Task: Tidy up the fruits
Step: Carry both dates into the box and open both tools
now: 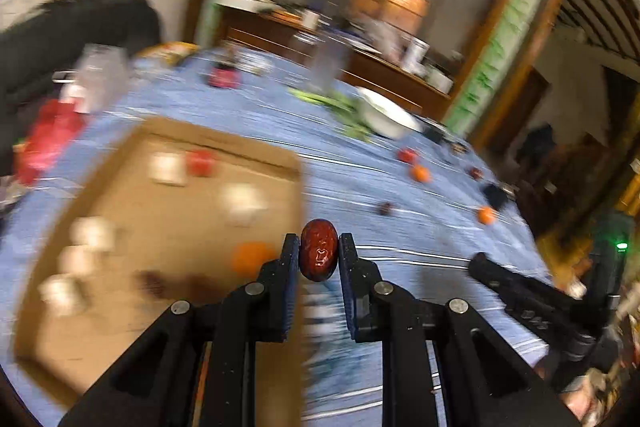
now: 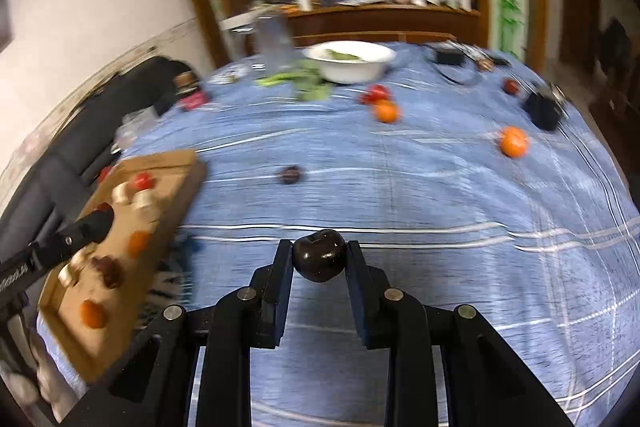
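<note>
The left tongs (image 1: 319, 250) are clenched on a wrinkled red date (image 1: 318, 249), held in the air at the near right edge of the cardboard tray (image 1: 168, 227). The right tongs (image 2: 319, 255) grip a dark plum (image 2: 319, 254) above the blue tablecloth (image 2: 400, 195), well right of the tray. Oranges (image 2: 513, 141) and another plum (image 2: 290, 174) lie scattered farther out, near a white bowl (image 2: 349, 61).

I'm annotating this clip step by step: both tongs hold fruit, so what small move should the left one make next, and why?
Probably carry the left tongs, shut on the red date, leftward over the cardboard tray and lower there. The date is near the tray's right edge, and sorted fruit already lies inside.
</note>
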Demonstrator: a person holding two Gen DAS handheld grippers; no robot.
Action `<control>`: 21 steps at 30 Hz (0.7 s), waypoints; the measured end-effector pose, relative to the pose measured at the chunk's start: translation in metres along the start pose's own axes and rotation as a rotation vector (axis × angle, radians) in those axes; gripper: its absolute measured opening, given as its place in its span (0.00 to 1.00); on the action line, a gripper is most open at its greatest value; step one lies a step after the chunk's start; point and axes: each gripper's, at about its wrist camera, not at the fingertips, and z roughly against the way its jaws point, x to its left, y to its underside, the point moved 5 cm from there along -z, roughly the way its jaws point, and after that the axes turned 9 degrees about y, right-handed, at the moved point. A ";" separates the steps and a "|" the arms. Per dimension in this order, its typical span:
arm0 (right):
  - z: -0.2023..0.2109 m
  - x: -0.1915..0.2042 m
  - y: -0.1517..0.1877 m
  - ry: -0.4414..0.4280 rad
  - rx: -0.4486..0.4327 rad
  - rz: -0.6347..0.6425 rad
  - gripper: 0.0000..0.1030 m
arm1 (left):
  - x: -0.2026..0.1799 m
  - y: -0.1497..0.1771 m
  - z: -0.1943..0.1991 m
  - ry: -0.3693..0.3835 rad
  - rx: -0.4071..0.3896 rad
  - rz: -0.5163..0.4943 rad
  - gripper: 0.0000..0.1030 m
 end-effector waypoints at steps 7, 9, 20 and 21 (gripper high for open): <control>0.000 0.095 0.007 -0.115 0.017 0.135 0.28 | 0.073 0.014 0.041 -0.170 -0.009 0.068 0.18; -0.002 0.121 0.009 -0.153 0.032 0.172 0.28 | 0.087 0.018 0.041 -0.194 0.008 0.086 0.18; -0.045 0.206 0.001 -0.226 0.110 0.295 0.28 | 0.104 0.030 0.024 -0.197 0.064 0.103 0.18; -0.050 0.209 -0.001 -0.231 0.118 0.295 0.28 | 0.106 0.031 0.022 -0.197 0.067 0.109 0.18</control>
